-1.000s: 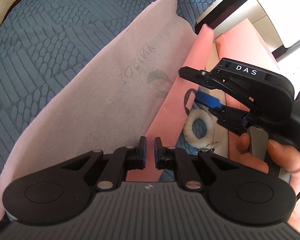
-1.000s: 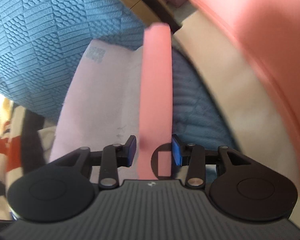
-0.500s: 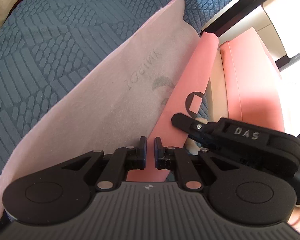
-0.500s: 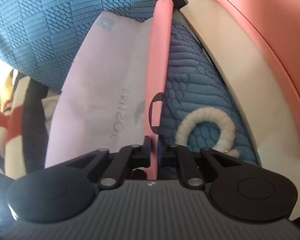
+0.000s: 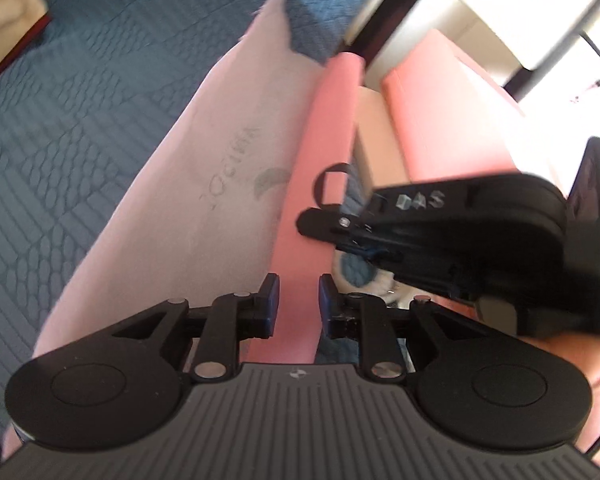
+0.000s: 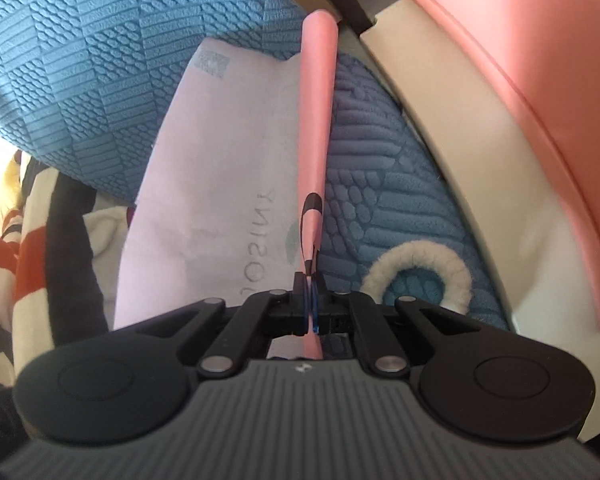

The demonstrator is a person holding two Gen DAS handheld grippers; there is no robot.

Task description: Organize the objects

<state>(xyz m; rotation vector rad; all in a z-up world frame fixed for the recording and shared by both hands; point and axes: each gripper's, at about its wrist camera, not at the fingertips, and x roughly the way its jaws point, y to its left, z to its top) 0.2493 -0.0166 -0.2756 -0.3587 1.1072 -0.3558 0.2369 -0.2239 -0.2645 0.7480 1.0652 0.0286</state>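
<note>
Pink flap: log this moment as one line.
right gripper: shut on pink flap | left gripper: open, astride flap | white ring: on blue blanket

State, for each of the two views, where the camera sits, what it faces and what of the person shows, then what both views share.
Left wrist: sits behind the open left gripper, faces the flat pink paper bag; right gripper and a hand show.
Right wrist: sits behind the right gripper, shut on that bag's edge.
Shared: the bag, pale printed sheet, blue textured blanket.

Flap [image 6: 318, 128] stands between bag [image 6: 220, 184] and ring [image 6: 420, 272].
</note>
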